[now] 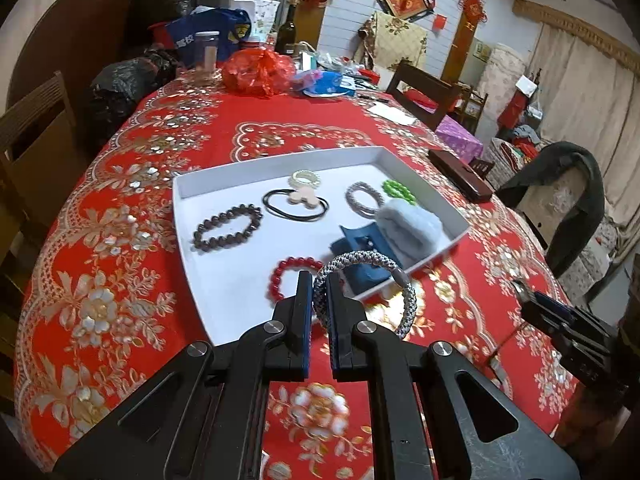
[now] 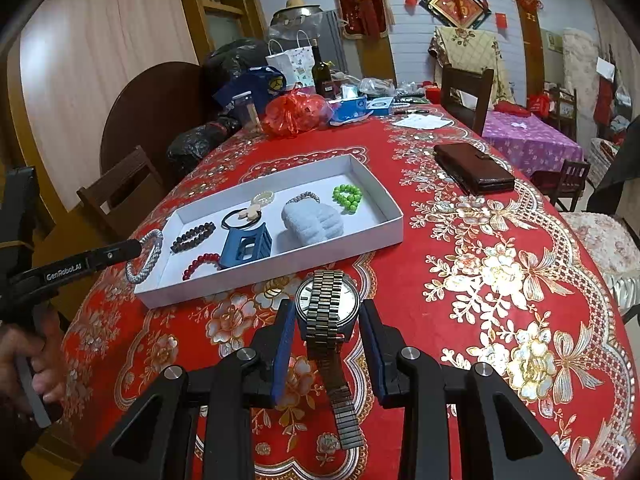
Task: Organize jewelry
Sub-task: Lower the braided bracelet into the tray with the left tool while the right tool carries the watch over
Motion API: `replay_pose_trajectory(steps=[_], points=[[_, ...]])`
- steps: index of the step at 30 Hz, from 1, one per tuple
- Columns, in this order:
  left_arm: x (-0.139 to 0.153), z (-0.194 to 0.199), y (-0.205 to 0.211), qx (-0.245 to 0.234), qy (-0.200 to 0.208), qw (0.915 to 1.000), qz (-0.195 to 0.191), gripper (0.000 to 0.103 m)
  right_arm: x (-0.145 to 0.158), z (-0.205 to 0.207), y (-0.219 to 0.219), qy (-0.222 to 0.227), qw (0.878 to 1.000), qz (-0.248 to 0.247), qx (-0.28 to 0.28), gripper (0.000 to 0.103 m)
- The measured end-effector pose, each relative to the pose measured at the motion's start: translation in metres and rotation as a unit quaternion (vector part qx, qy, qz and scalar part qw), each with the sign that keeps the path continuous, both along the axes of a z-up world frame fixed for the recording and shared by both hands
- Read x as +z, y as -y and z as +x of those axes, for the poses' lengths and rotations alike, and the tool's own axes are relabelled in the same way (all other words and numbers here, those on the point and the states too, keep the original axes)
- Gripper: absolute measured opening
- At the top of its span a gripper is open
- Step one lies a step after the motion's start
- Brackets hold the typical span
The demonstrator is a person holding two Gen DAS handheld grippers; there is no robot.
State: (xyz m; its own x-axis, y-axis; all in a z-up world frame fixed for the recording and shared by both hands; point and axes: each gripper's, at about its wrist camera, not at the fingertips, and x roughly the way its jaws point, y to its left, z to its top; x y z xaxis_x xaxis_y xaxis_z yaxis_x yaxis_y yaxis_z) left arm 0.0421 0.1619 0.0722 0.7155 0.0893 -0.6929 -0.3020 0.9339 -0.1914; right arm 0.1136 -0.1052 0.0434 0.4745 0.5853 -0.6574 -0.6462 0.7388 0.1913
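The left claw (image 1: pixel 319 280) is pinched narrow on a grey braided bracelet (image 1: pixel 364 292), holding it in the air over the near corner of the white tray (image 1: pixel 188 188); from the right wrist view the same bracelet (image 2: pixel 146 256) hangs at the tray's left end. The right claw (image 2: pixel 328 312) grips a metal watch (image 2: pixel 327 304) by the sides of its case, the linked band dangling down toward the red flowered tabletop (image 2: pixel 500 280), just in front of the tray's near wall (image 2: pixel 280 264). Inside the tray lie a dark bead bracelet (image 1: pixel 227 229), a red bead bracelet (image 1: pixel 294 276), a green bead bracelet (image 2: pixel 347 197), a black hair tie (image 1: pixel 294 204), a blue hair clip (image 2: pixel 246 246) and a pale fluffy scrunchie (image 2: pixel 312 224). A brown wallet (image 2: pixel 474 168) rests on the tabletop, well apart from the tray.
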Motion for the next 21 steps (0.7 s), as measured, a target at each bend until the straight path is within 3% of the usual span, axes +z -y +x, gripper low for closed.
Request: replay_pose_trajectory(steps=[21], points=[[-0.027,0.026,-0.025,0.034,-0.033,0.9989,0.001,0.005,0.003,0.000,-0.020,0.003,1.000,-0.014,0.006,0.031]])
